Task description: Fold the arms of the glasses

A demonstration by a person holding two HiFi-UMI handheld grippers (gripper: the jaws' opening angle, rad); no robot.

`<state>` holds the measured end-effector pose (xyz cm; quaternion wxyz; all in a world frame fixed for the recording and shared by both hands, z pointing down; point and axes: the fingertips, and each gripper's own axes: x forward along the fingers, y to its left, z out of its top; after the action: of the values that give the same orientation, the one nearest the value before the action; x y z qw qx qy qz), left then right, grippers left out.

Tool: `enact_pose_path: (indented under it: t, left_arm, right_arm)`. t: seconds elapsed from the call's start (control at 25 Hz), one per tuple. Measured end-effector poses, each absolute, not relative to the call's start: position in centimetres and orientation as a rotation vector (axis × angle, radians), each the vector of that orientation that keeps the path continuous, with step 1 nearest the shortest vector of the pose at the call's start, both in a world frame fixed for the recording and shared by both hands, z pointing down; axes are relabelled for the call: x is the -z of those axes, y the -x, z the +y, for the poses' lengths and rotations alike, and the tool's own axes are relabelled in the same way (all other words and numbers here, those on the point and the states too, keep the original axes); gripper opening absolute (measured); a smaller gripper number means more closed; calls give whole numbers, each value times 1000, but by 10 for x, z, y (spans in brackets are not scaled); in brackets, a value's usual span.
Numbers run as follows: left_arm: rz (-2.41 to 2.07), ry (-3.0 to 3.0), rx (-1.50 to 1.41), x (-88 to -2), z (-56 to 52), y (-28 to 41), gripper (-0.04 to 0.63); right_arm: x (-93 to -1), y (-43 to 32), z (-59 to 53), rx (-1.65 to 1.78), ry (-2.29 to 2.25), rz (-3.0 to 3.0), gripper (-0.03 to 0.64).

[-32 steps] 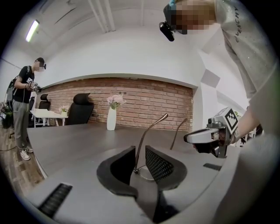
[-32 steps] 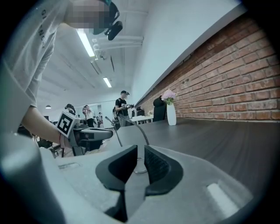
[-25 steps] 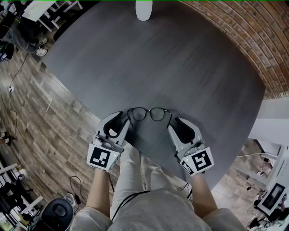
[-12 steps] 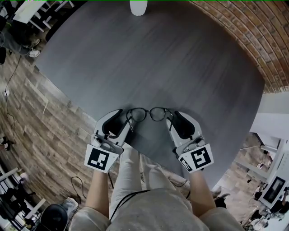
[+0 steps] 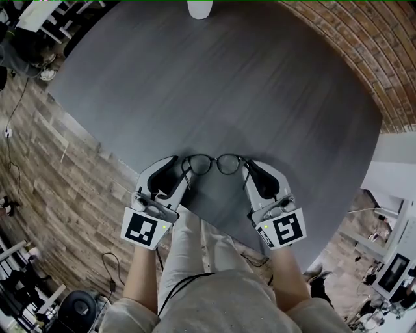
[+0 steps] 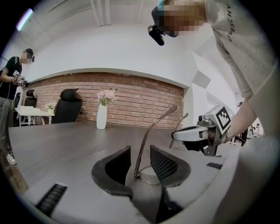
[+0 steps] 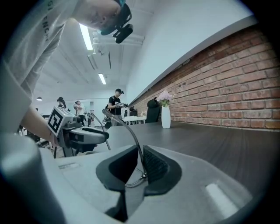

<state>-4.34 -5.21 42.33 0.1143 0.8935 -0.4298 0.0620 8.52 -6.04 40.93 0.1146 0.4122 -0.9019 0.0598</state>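
Note:
Black round-framed glasses (image 5: 211, 164) rest lenses-down on the grey table (image 5: 260, 97) near its front edge, with both arms sticking up and unfolded. My left gripper (image 5: 181, 168) straddles the left hinge. In the left gripper view, the left arm (image 6: 151, 131) rises between the left gripper's (image 6: 140, 154) wide-apart jaws, and neither pad presses on it. My right gripper (image 5: 249, 170) is at the right hinge. In the right gripper view, its (image 7: 140, 151) jaws are closing, and the right arm (image 7: 131, 131) is pinched in the narrow gap against the ribbed pad.
A white vase (image 5: 200, 8) with flowers stands at the table's far side. A brick wall (image 7: 227, 78) runs along the right. The table's front edge lies just under both grippers, above the person's legs. Other people and desks are far off.
The right gripper's jaws have narrowed around the right arm of the glasses. The left jaws have opened a little wider. Both hands have stayed at the hinges.

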Motion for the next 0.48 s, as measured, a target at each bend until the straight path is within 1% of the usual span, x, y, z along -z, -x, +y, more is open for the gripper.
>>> enact_pose_path:
  t: [0.48]
  left_arm:
    - [-1237, -2600, -185, -429, -50, 51, 137]
  right_arm:
    - [-411, -64, -62, 11, -1136, -2507, 12]
